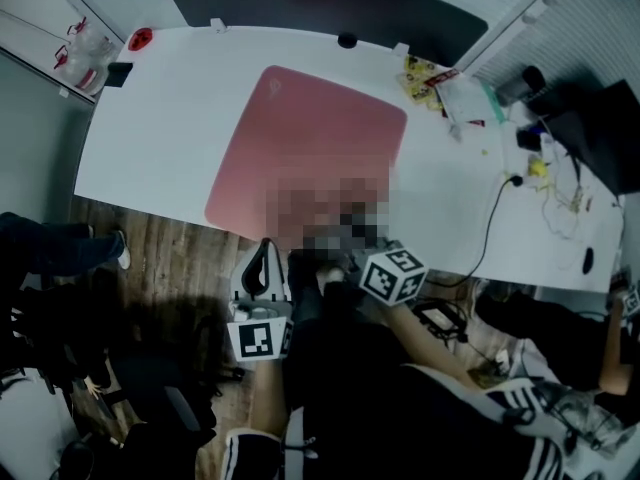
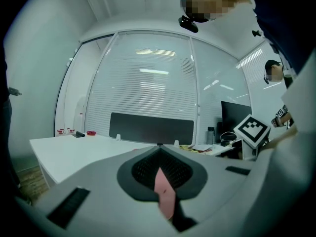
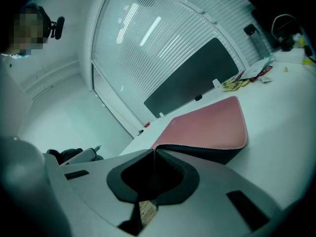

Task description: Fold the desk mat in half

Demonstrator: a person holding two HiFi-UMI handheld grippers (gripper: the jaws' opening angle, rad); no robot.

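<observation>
The pink desk mat [image 1: 310, 138] lies on the white table [image 1: 150, 138]; a mosaic patch hides its near edge in the head view. In the right gripper view my right gripper [image 3: 154, 154] is shut on the mat's near edge. That edge is raised off the table, so the mat's [image 3: 207, 125] dark underside shows beneath the pink top. My left gripper [image 2: 159, 157] is shut too, with a pink sliver of mat [image 2: 164, 191] pinched between its jaws. In the head view both grippers, left [image 1: 263, 253] and right [image 1: 355, 256], sit at the table's near edge.
A black partition panel [image 1: 320, 3] runs along the table's far side. Snack packets [image 1: 425, 73], papers, a cable [image 1: 490, 218] and a monitor [image 1: 590, 128] crowd the right end. A small red object [image 1: 140, 38] sits at the far left corner. Wooden floor lies below the near edge.
</observation>
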